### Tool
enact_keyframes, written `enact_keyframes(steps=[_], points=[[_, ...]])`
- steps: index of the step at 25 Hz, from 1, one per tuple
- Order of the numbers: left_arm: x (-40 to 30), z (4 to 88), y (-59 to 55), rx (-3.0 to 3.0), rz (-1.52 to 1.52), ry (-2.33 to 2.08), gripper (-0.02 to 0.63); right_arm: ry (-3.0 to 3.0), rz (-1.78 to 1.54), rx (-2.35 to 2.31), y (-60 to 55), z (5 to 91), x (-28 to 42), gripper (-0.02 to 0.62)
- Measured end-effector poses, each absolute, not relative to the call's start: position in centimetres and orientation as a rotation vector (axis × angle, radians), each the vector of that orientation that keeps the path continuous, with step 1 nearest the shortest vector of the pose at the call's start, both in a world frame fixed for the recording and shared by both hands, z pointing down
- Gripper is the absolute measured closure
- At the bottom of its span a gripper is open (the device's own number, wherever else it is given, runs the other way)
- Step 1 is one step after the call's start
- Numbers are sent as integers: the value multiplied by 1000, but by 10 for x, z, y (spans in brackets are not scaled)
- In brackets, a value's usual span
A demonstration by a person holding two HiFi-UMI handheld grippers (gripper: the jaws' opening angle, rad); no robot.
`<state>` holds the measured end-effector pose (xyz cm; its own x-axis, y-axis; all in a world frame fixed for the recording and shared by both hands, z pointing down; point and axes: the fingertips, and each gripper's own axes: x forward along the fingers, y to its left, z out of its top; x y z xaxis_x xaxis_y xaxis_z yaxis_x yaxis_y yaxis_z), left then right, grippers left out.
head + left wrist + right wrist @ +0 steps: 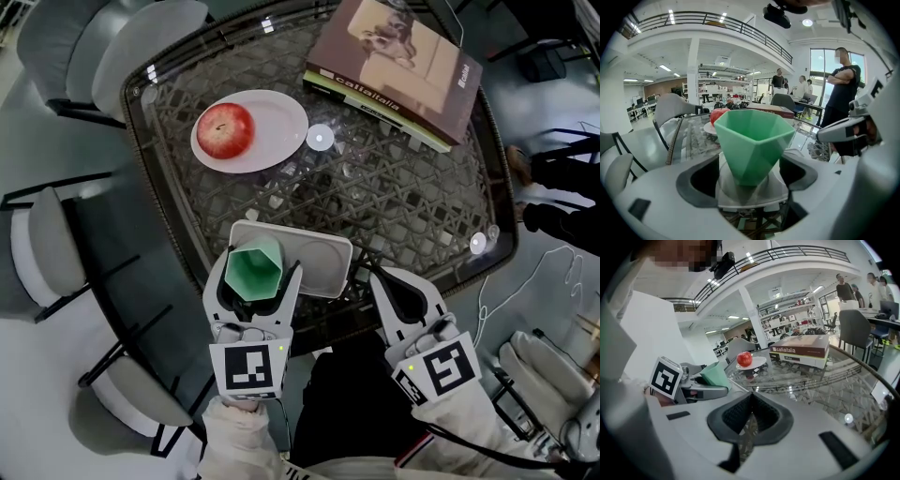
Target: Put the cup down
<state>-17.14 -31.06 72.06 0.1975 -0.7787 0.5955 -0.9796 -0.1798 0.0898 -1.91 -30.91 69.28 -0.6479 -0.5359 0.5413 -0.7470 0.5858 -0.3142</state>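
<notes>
Green faceted cup (pixel 253 272) upright on white tray (pixel 323 253), between the jaws of the left gripper (pixel 262 277), right gripper (pixel 382 281) beside it at the edge of the glass table (pixel 412 206), red apple (pixel 225 130) on white plate (pixel 281 122), stacked books (pixel 398 70) beyond.

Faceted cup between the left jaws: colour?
Mint green faceted cup; the left gripper view shows it best.

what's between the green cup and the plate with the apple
Only the far rim of the white tray under the green cup, then bare glass tabletop up to the plate; the head view shows it.
</notes>
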Motion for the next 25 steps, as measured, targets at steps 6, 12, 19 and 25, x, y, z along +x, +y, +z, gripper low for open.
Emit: enact_keyframes(steps=[6,12,19,25], points=[[-175,709,-304,2028,572,-1662,209,-2410,723,1076,-304,687,-14,589],[-178,687,-288,2057,576,-1704,210,-2435,712,1118,-292,664,-11,589],[-176,642,-253,2126,571,-1718,212,-2463,833,1028,-247,623,-20,589],[-166,596,-211,2171,603,-1692,212,-2572,710,1081,-219,565,-15,589]])
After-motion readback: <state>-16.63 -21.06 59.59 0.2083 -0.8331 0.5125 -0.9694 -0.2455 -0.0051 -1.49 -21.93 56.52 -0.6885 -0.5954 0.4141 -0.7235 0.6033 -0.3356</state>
